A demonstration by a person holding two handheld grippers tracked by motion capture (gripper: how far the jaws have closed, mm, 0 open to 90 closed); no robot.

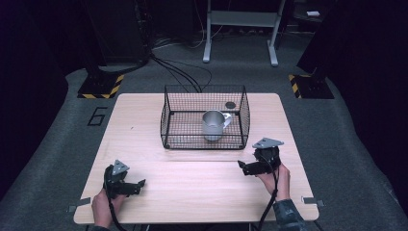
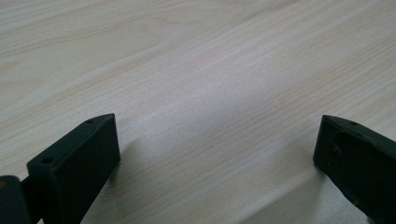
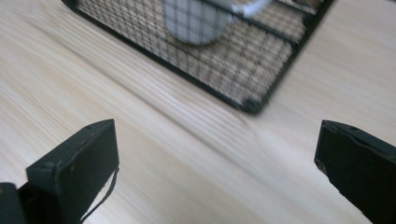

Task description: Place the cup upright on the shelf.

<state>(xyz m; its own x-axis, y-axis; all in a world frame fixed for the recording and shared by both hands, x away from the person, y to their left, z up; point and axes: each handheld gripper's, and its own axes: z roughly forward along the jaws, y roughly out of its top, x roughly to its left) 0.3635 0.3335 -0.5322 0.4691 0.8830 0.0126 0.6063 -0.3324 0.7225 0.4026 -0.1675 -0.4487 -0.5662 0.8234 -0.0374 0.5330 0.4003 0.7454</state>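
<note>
Metal mug in wire basket, floor marked "6"; both grippers' fingers open, holding nothing.

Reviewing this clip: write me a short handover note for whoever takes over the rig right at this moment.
Left gripper: open, holding nothing, low over the near left part of the wooden table.
Right gripper: open, holding nothing, near the right front corner of the wire basket.
Things: the metal mug stands upright inside the basket, handle toward the far right. The basket sits mid-table toward the far edge. A small dark round thing lies by its far right corner; what it is cannot be told.
Done: the mug is in the basket and neither gripper touches anything.
Left: probably nothing but to pull the hands clear, if placing the mug was the job.
</note>
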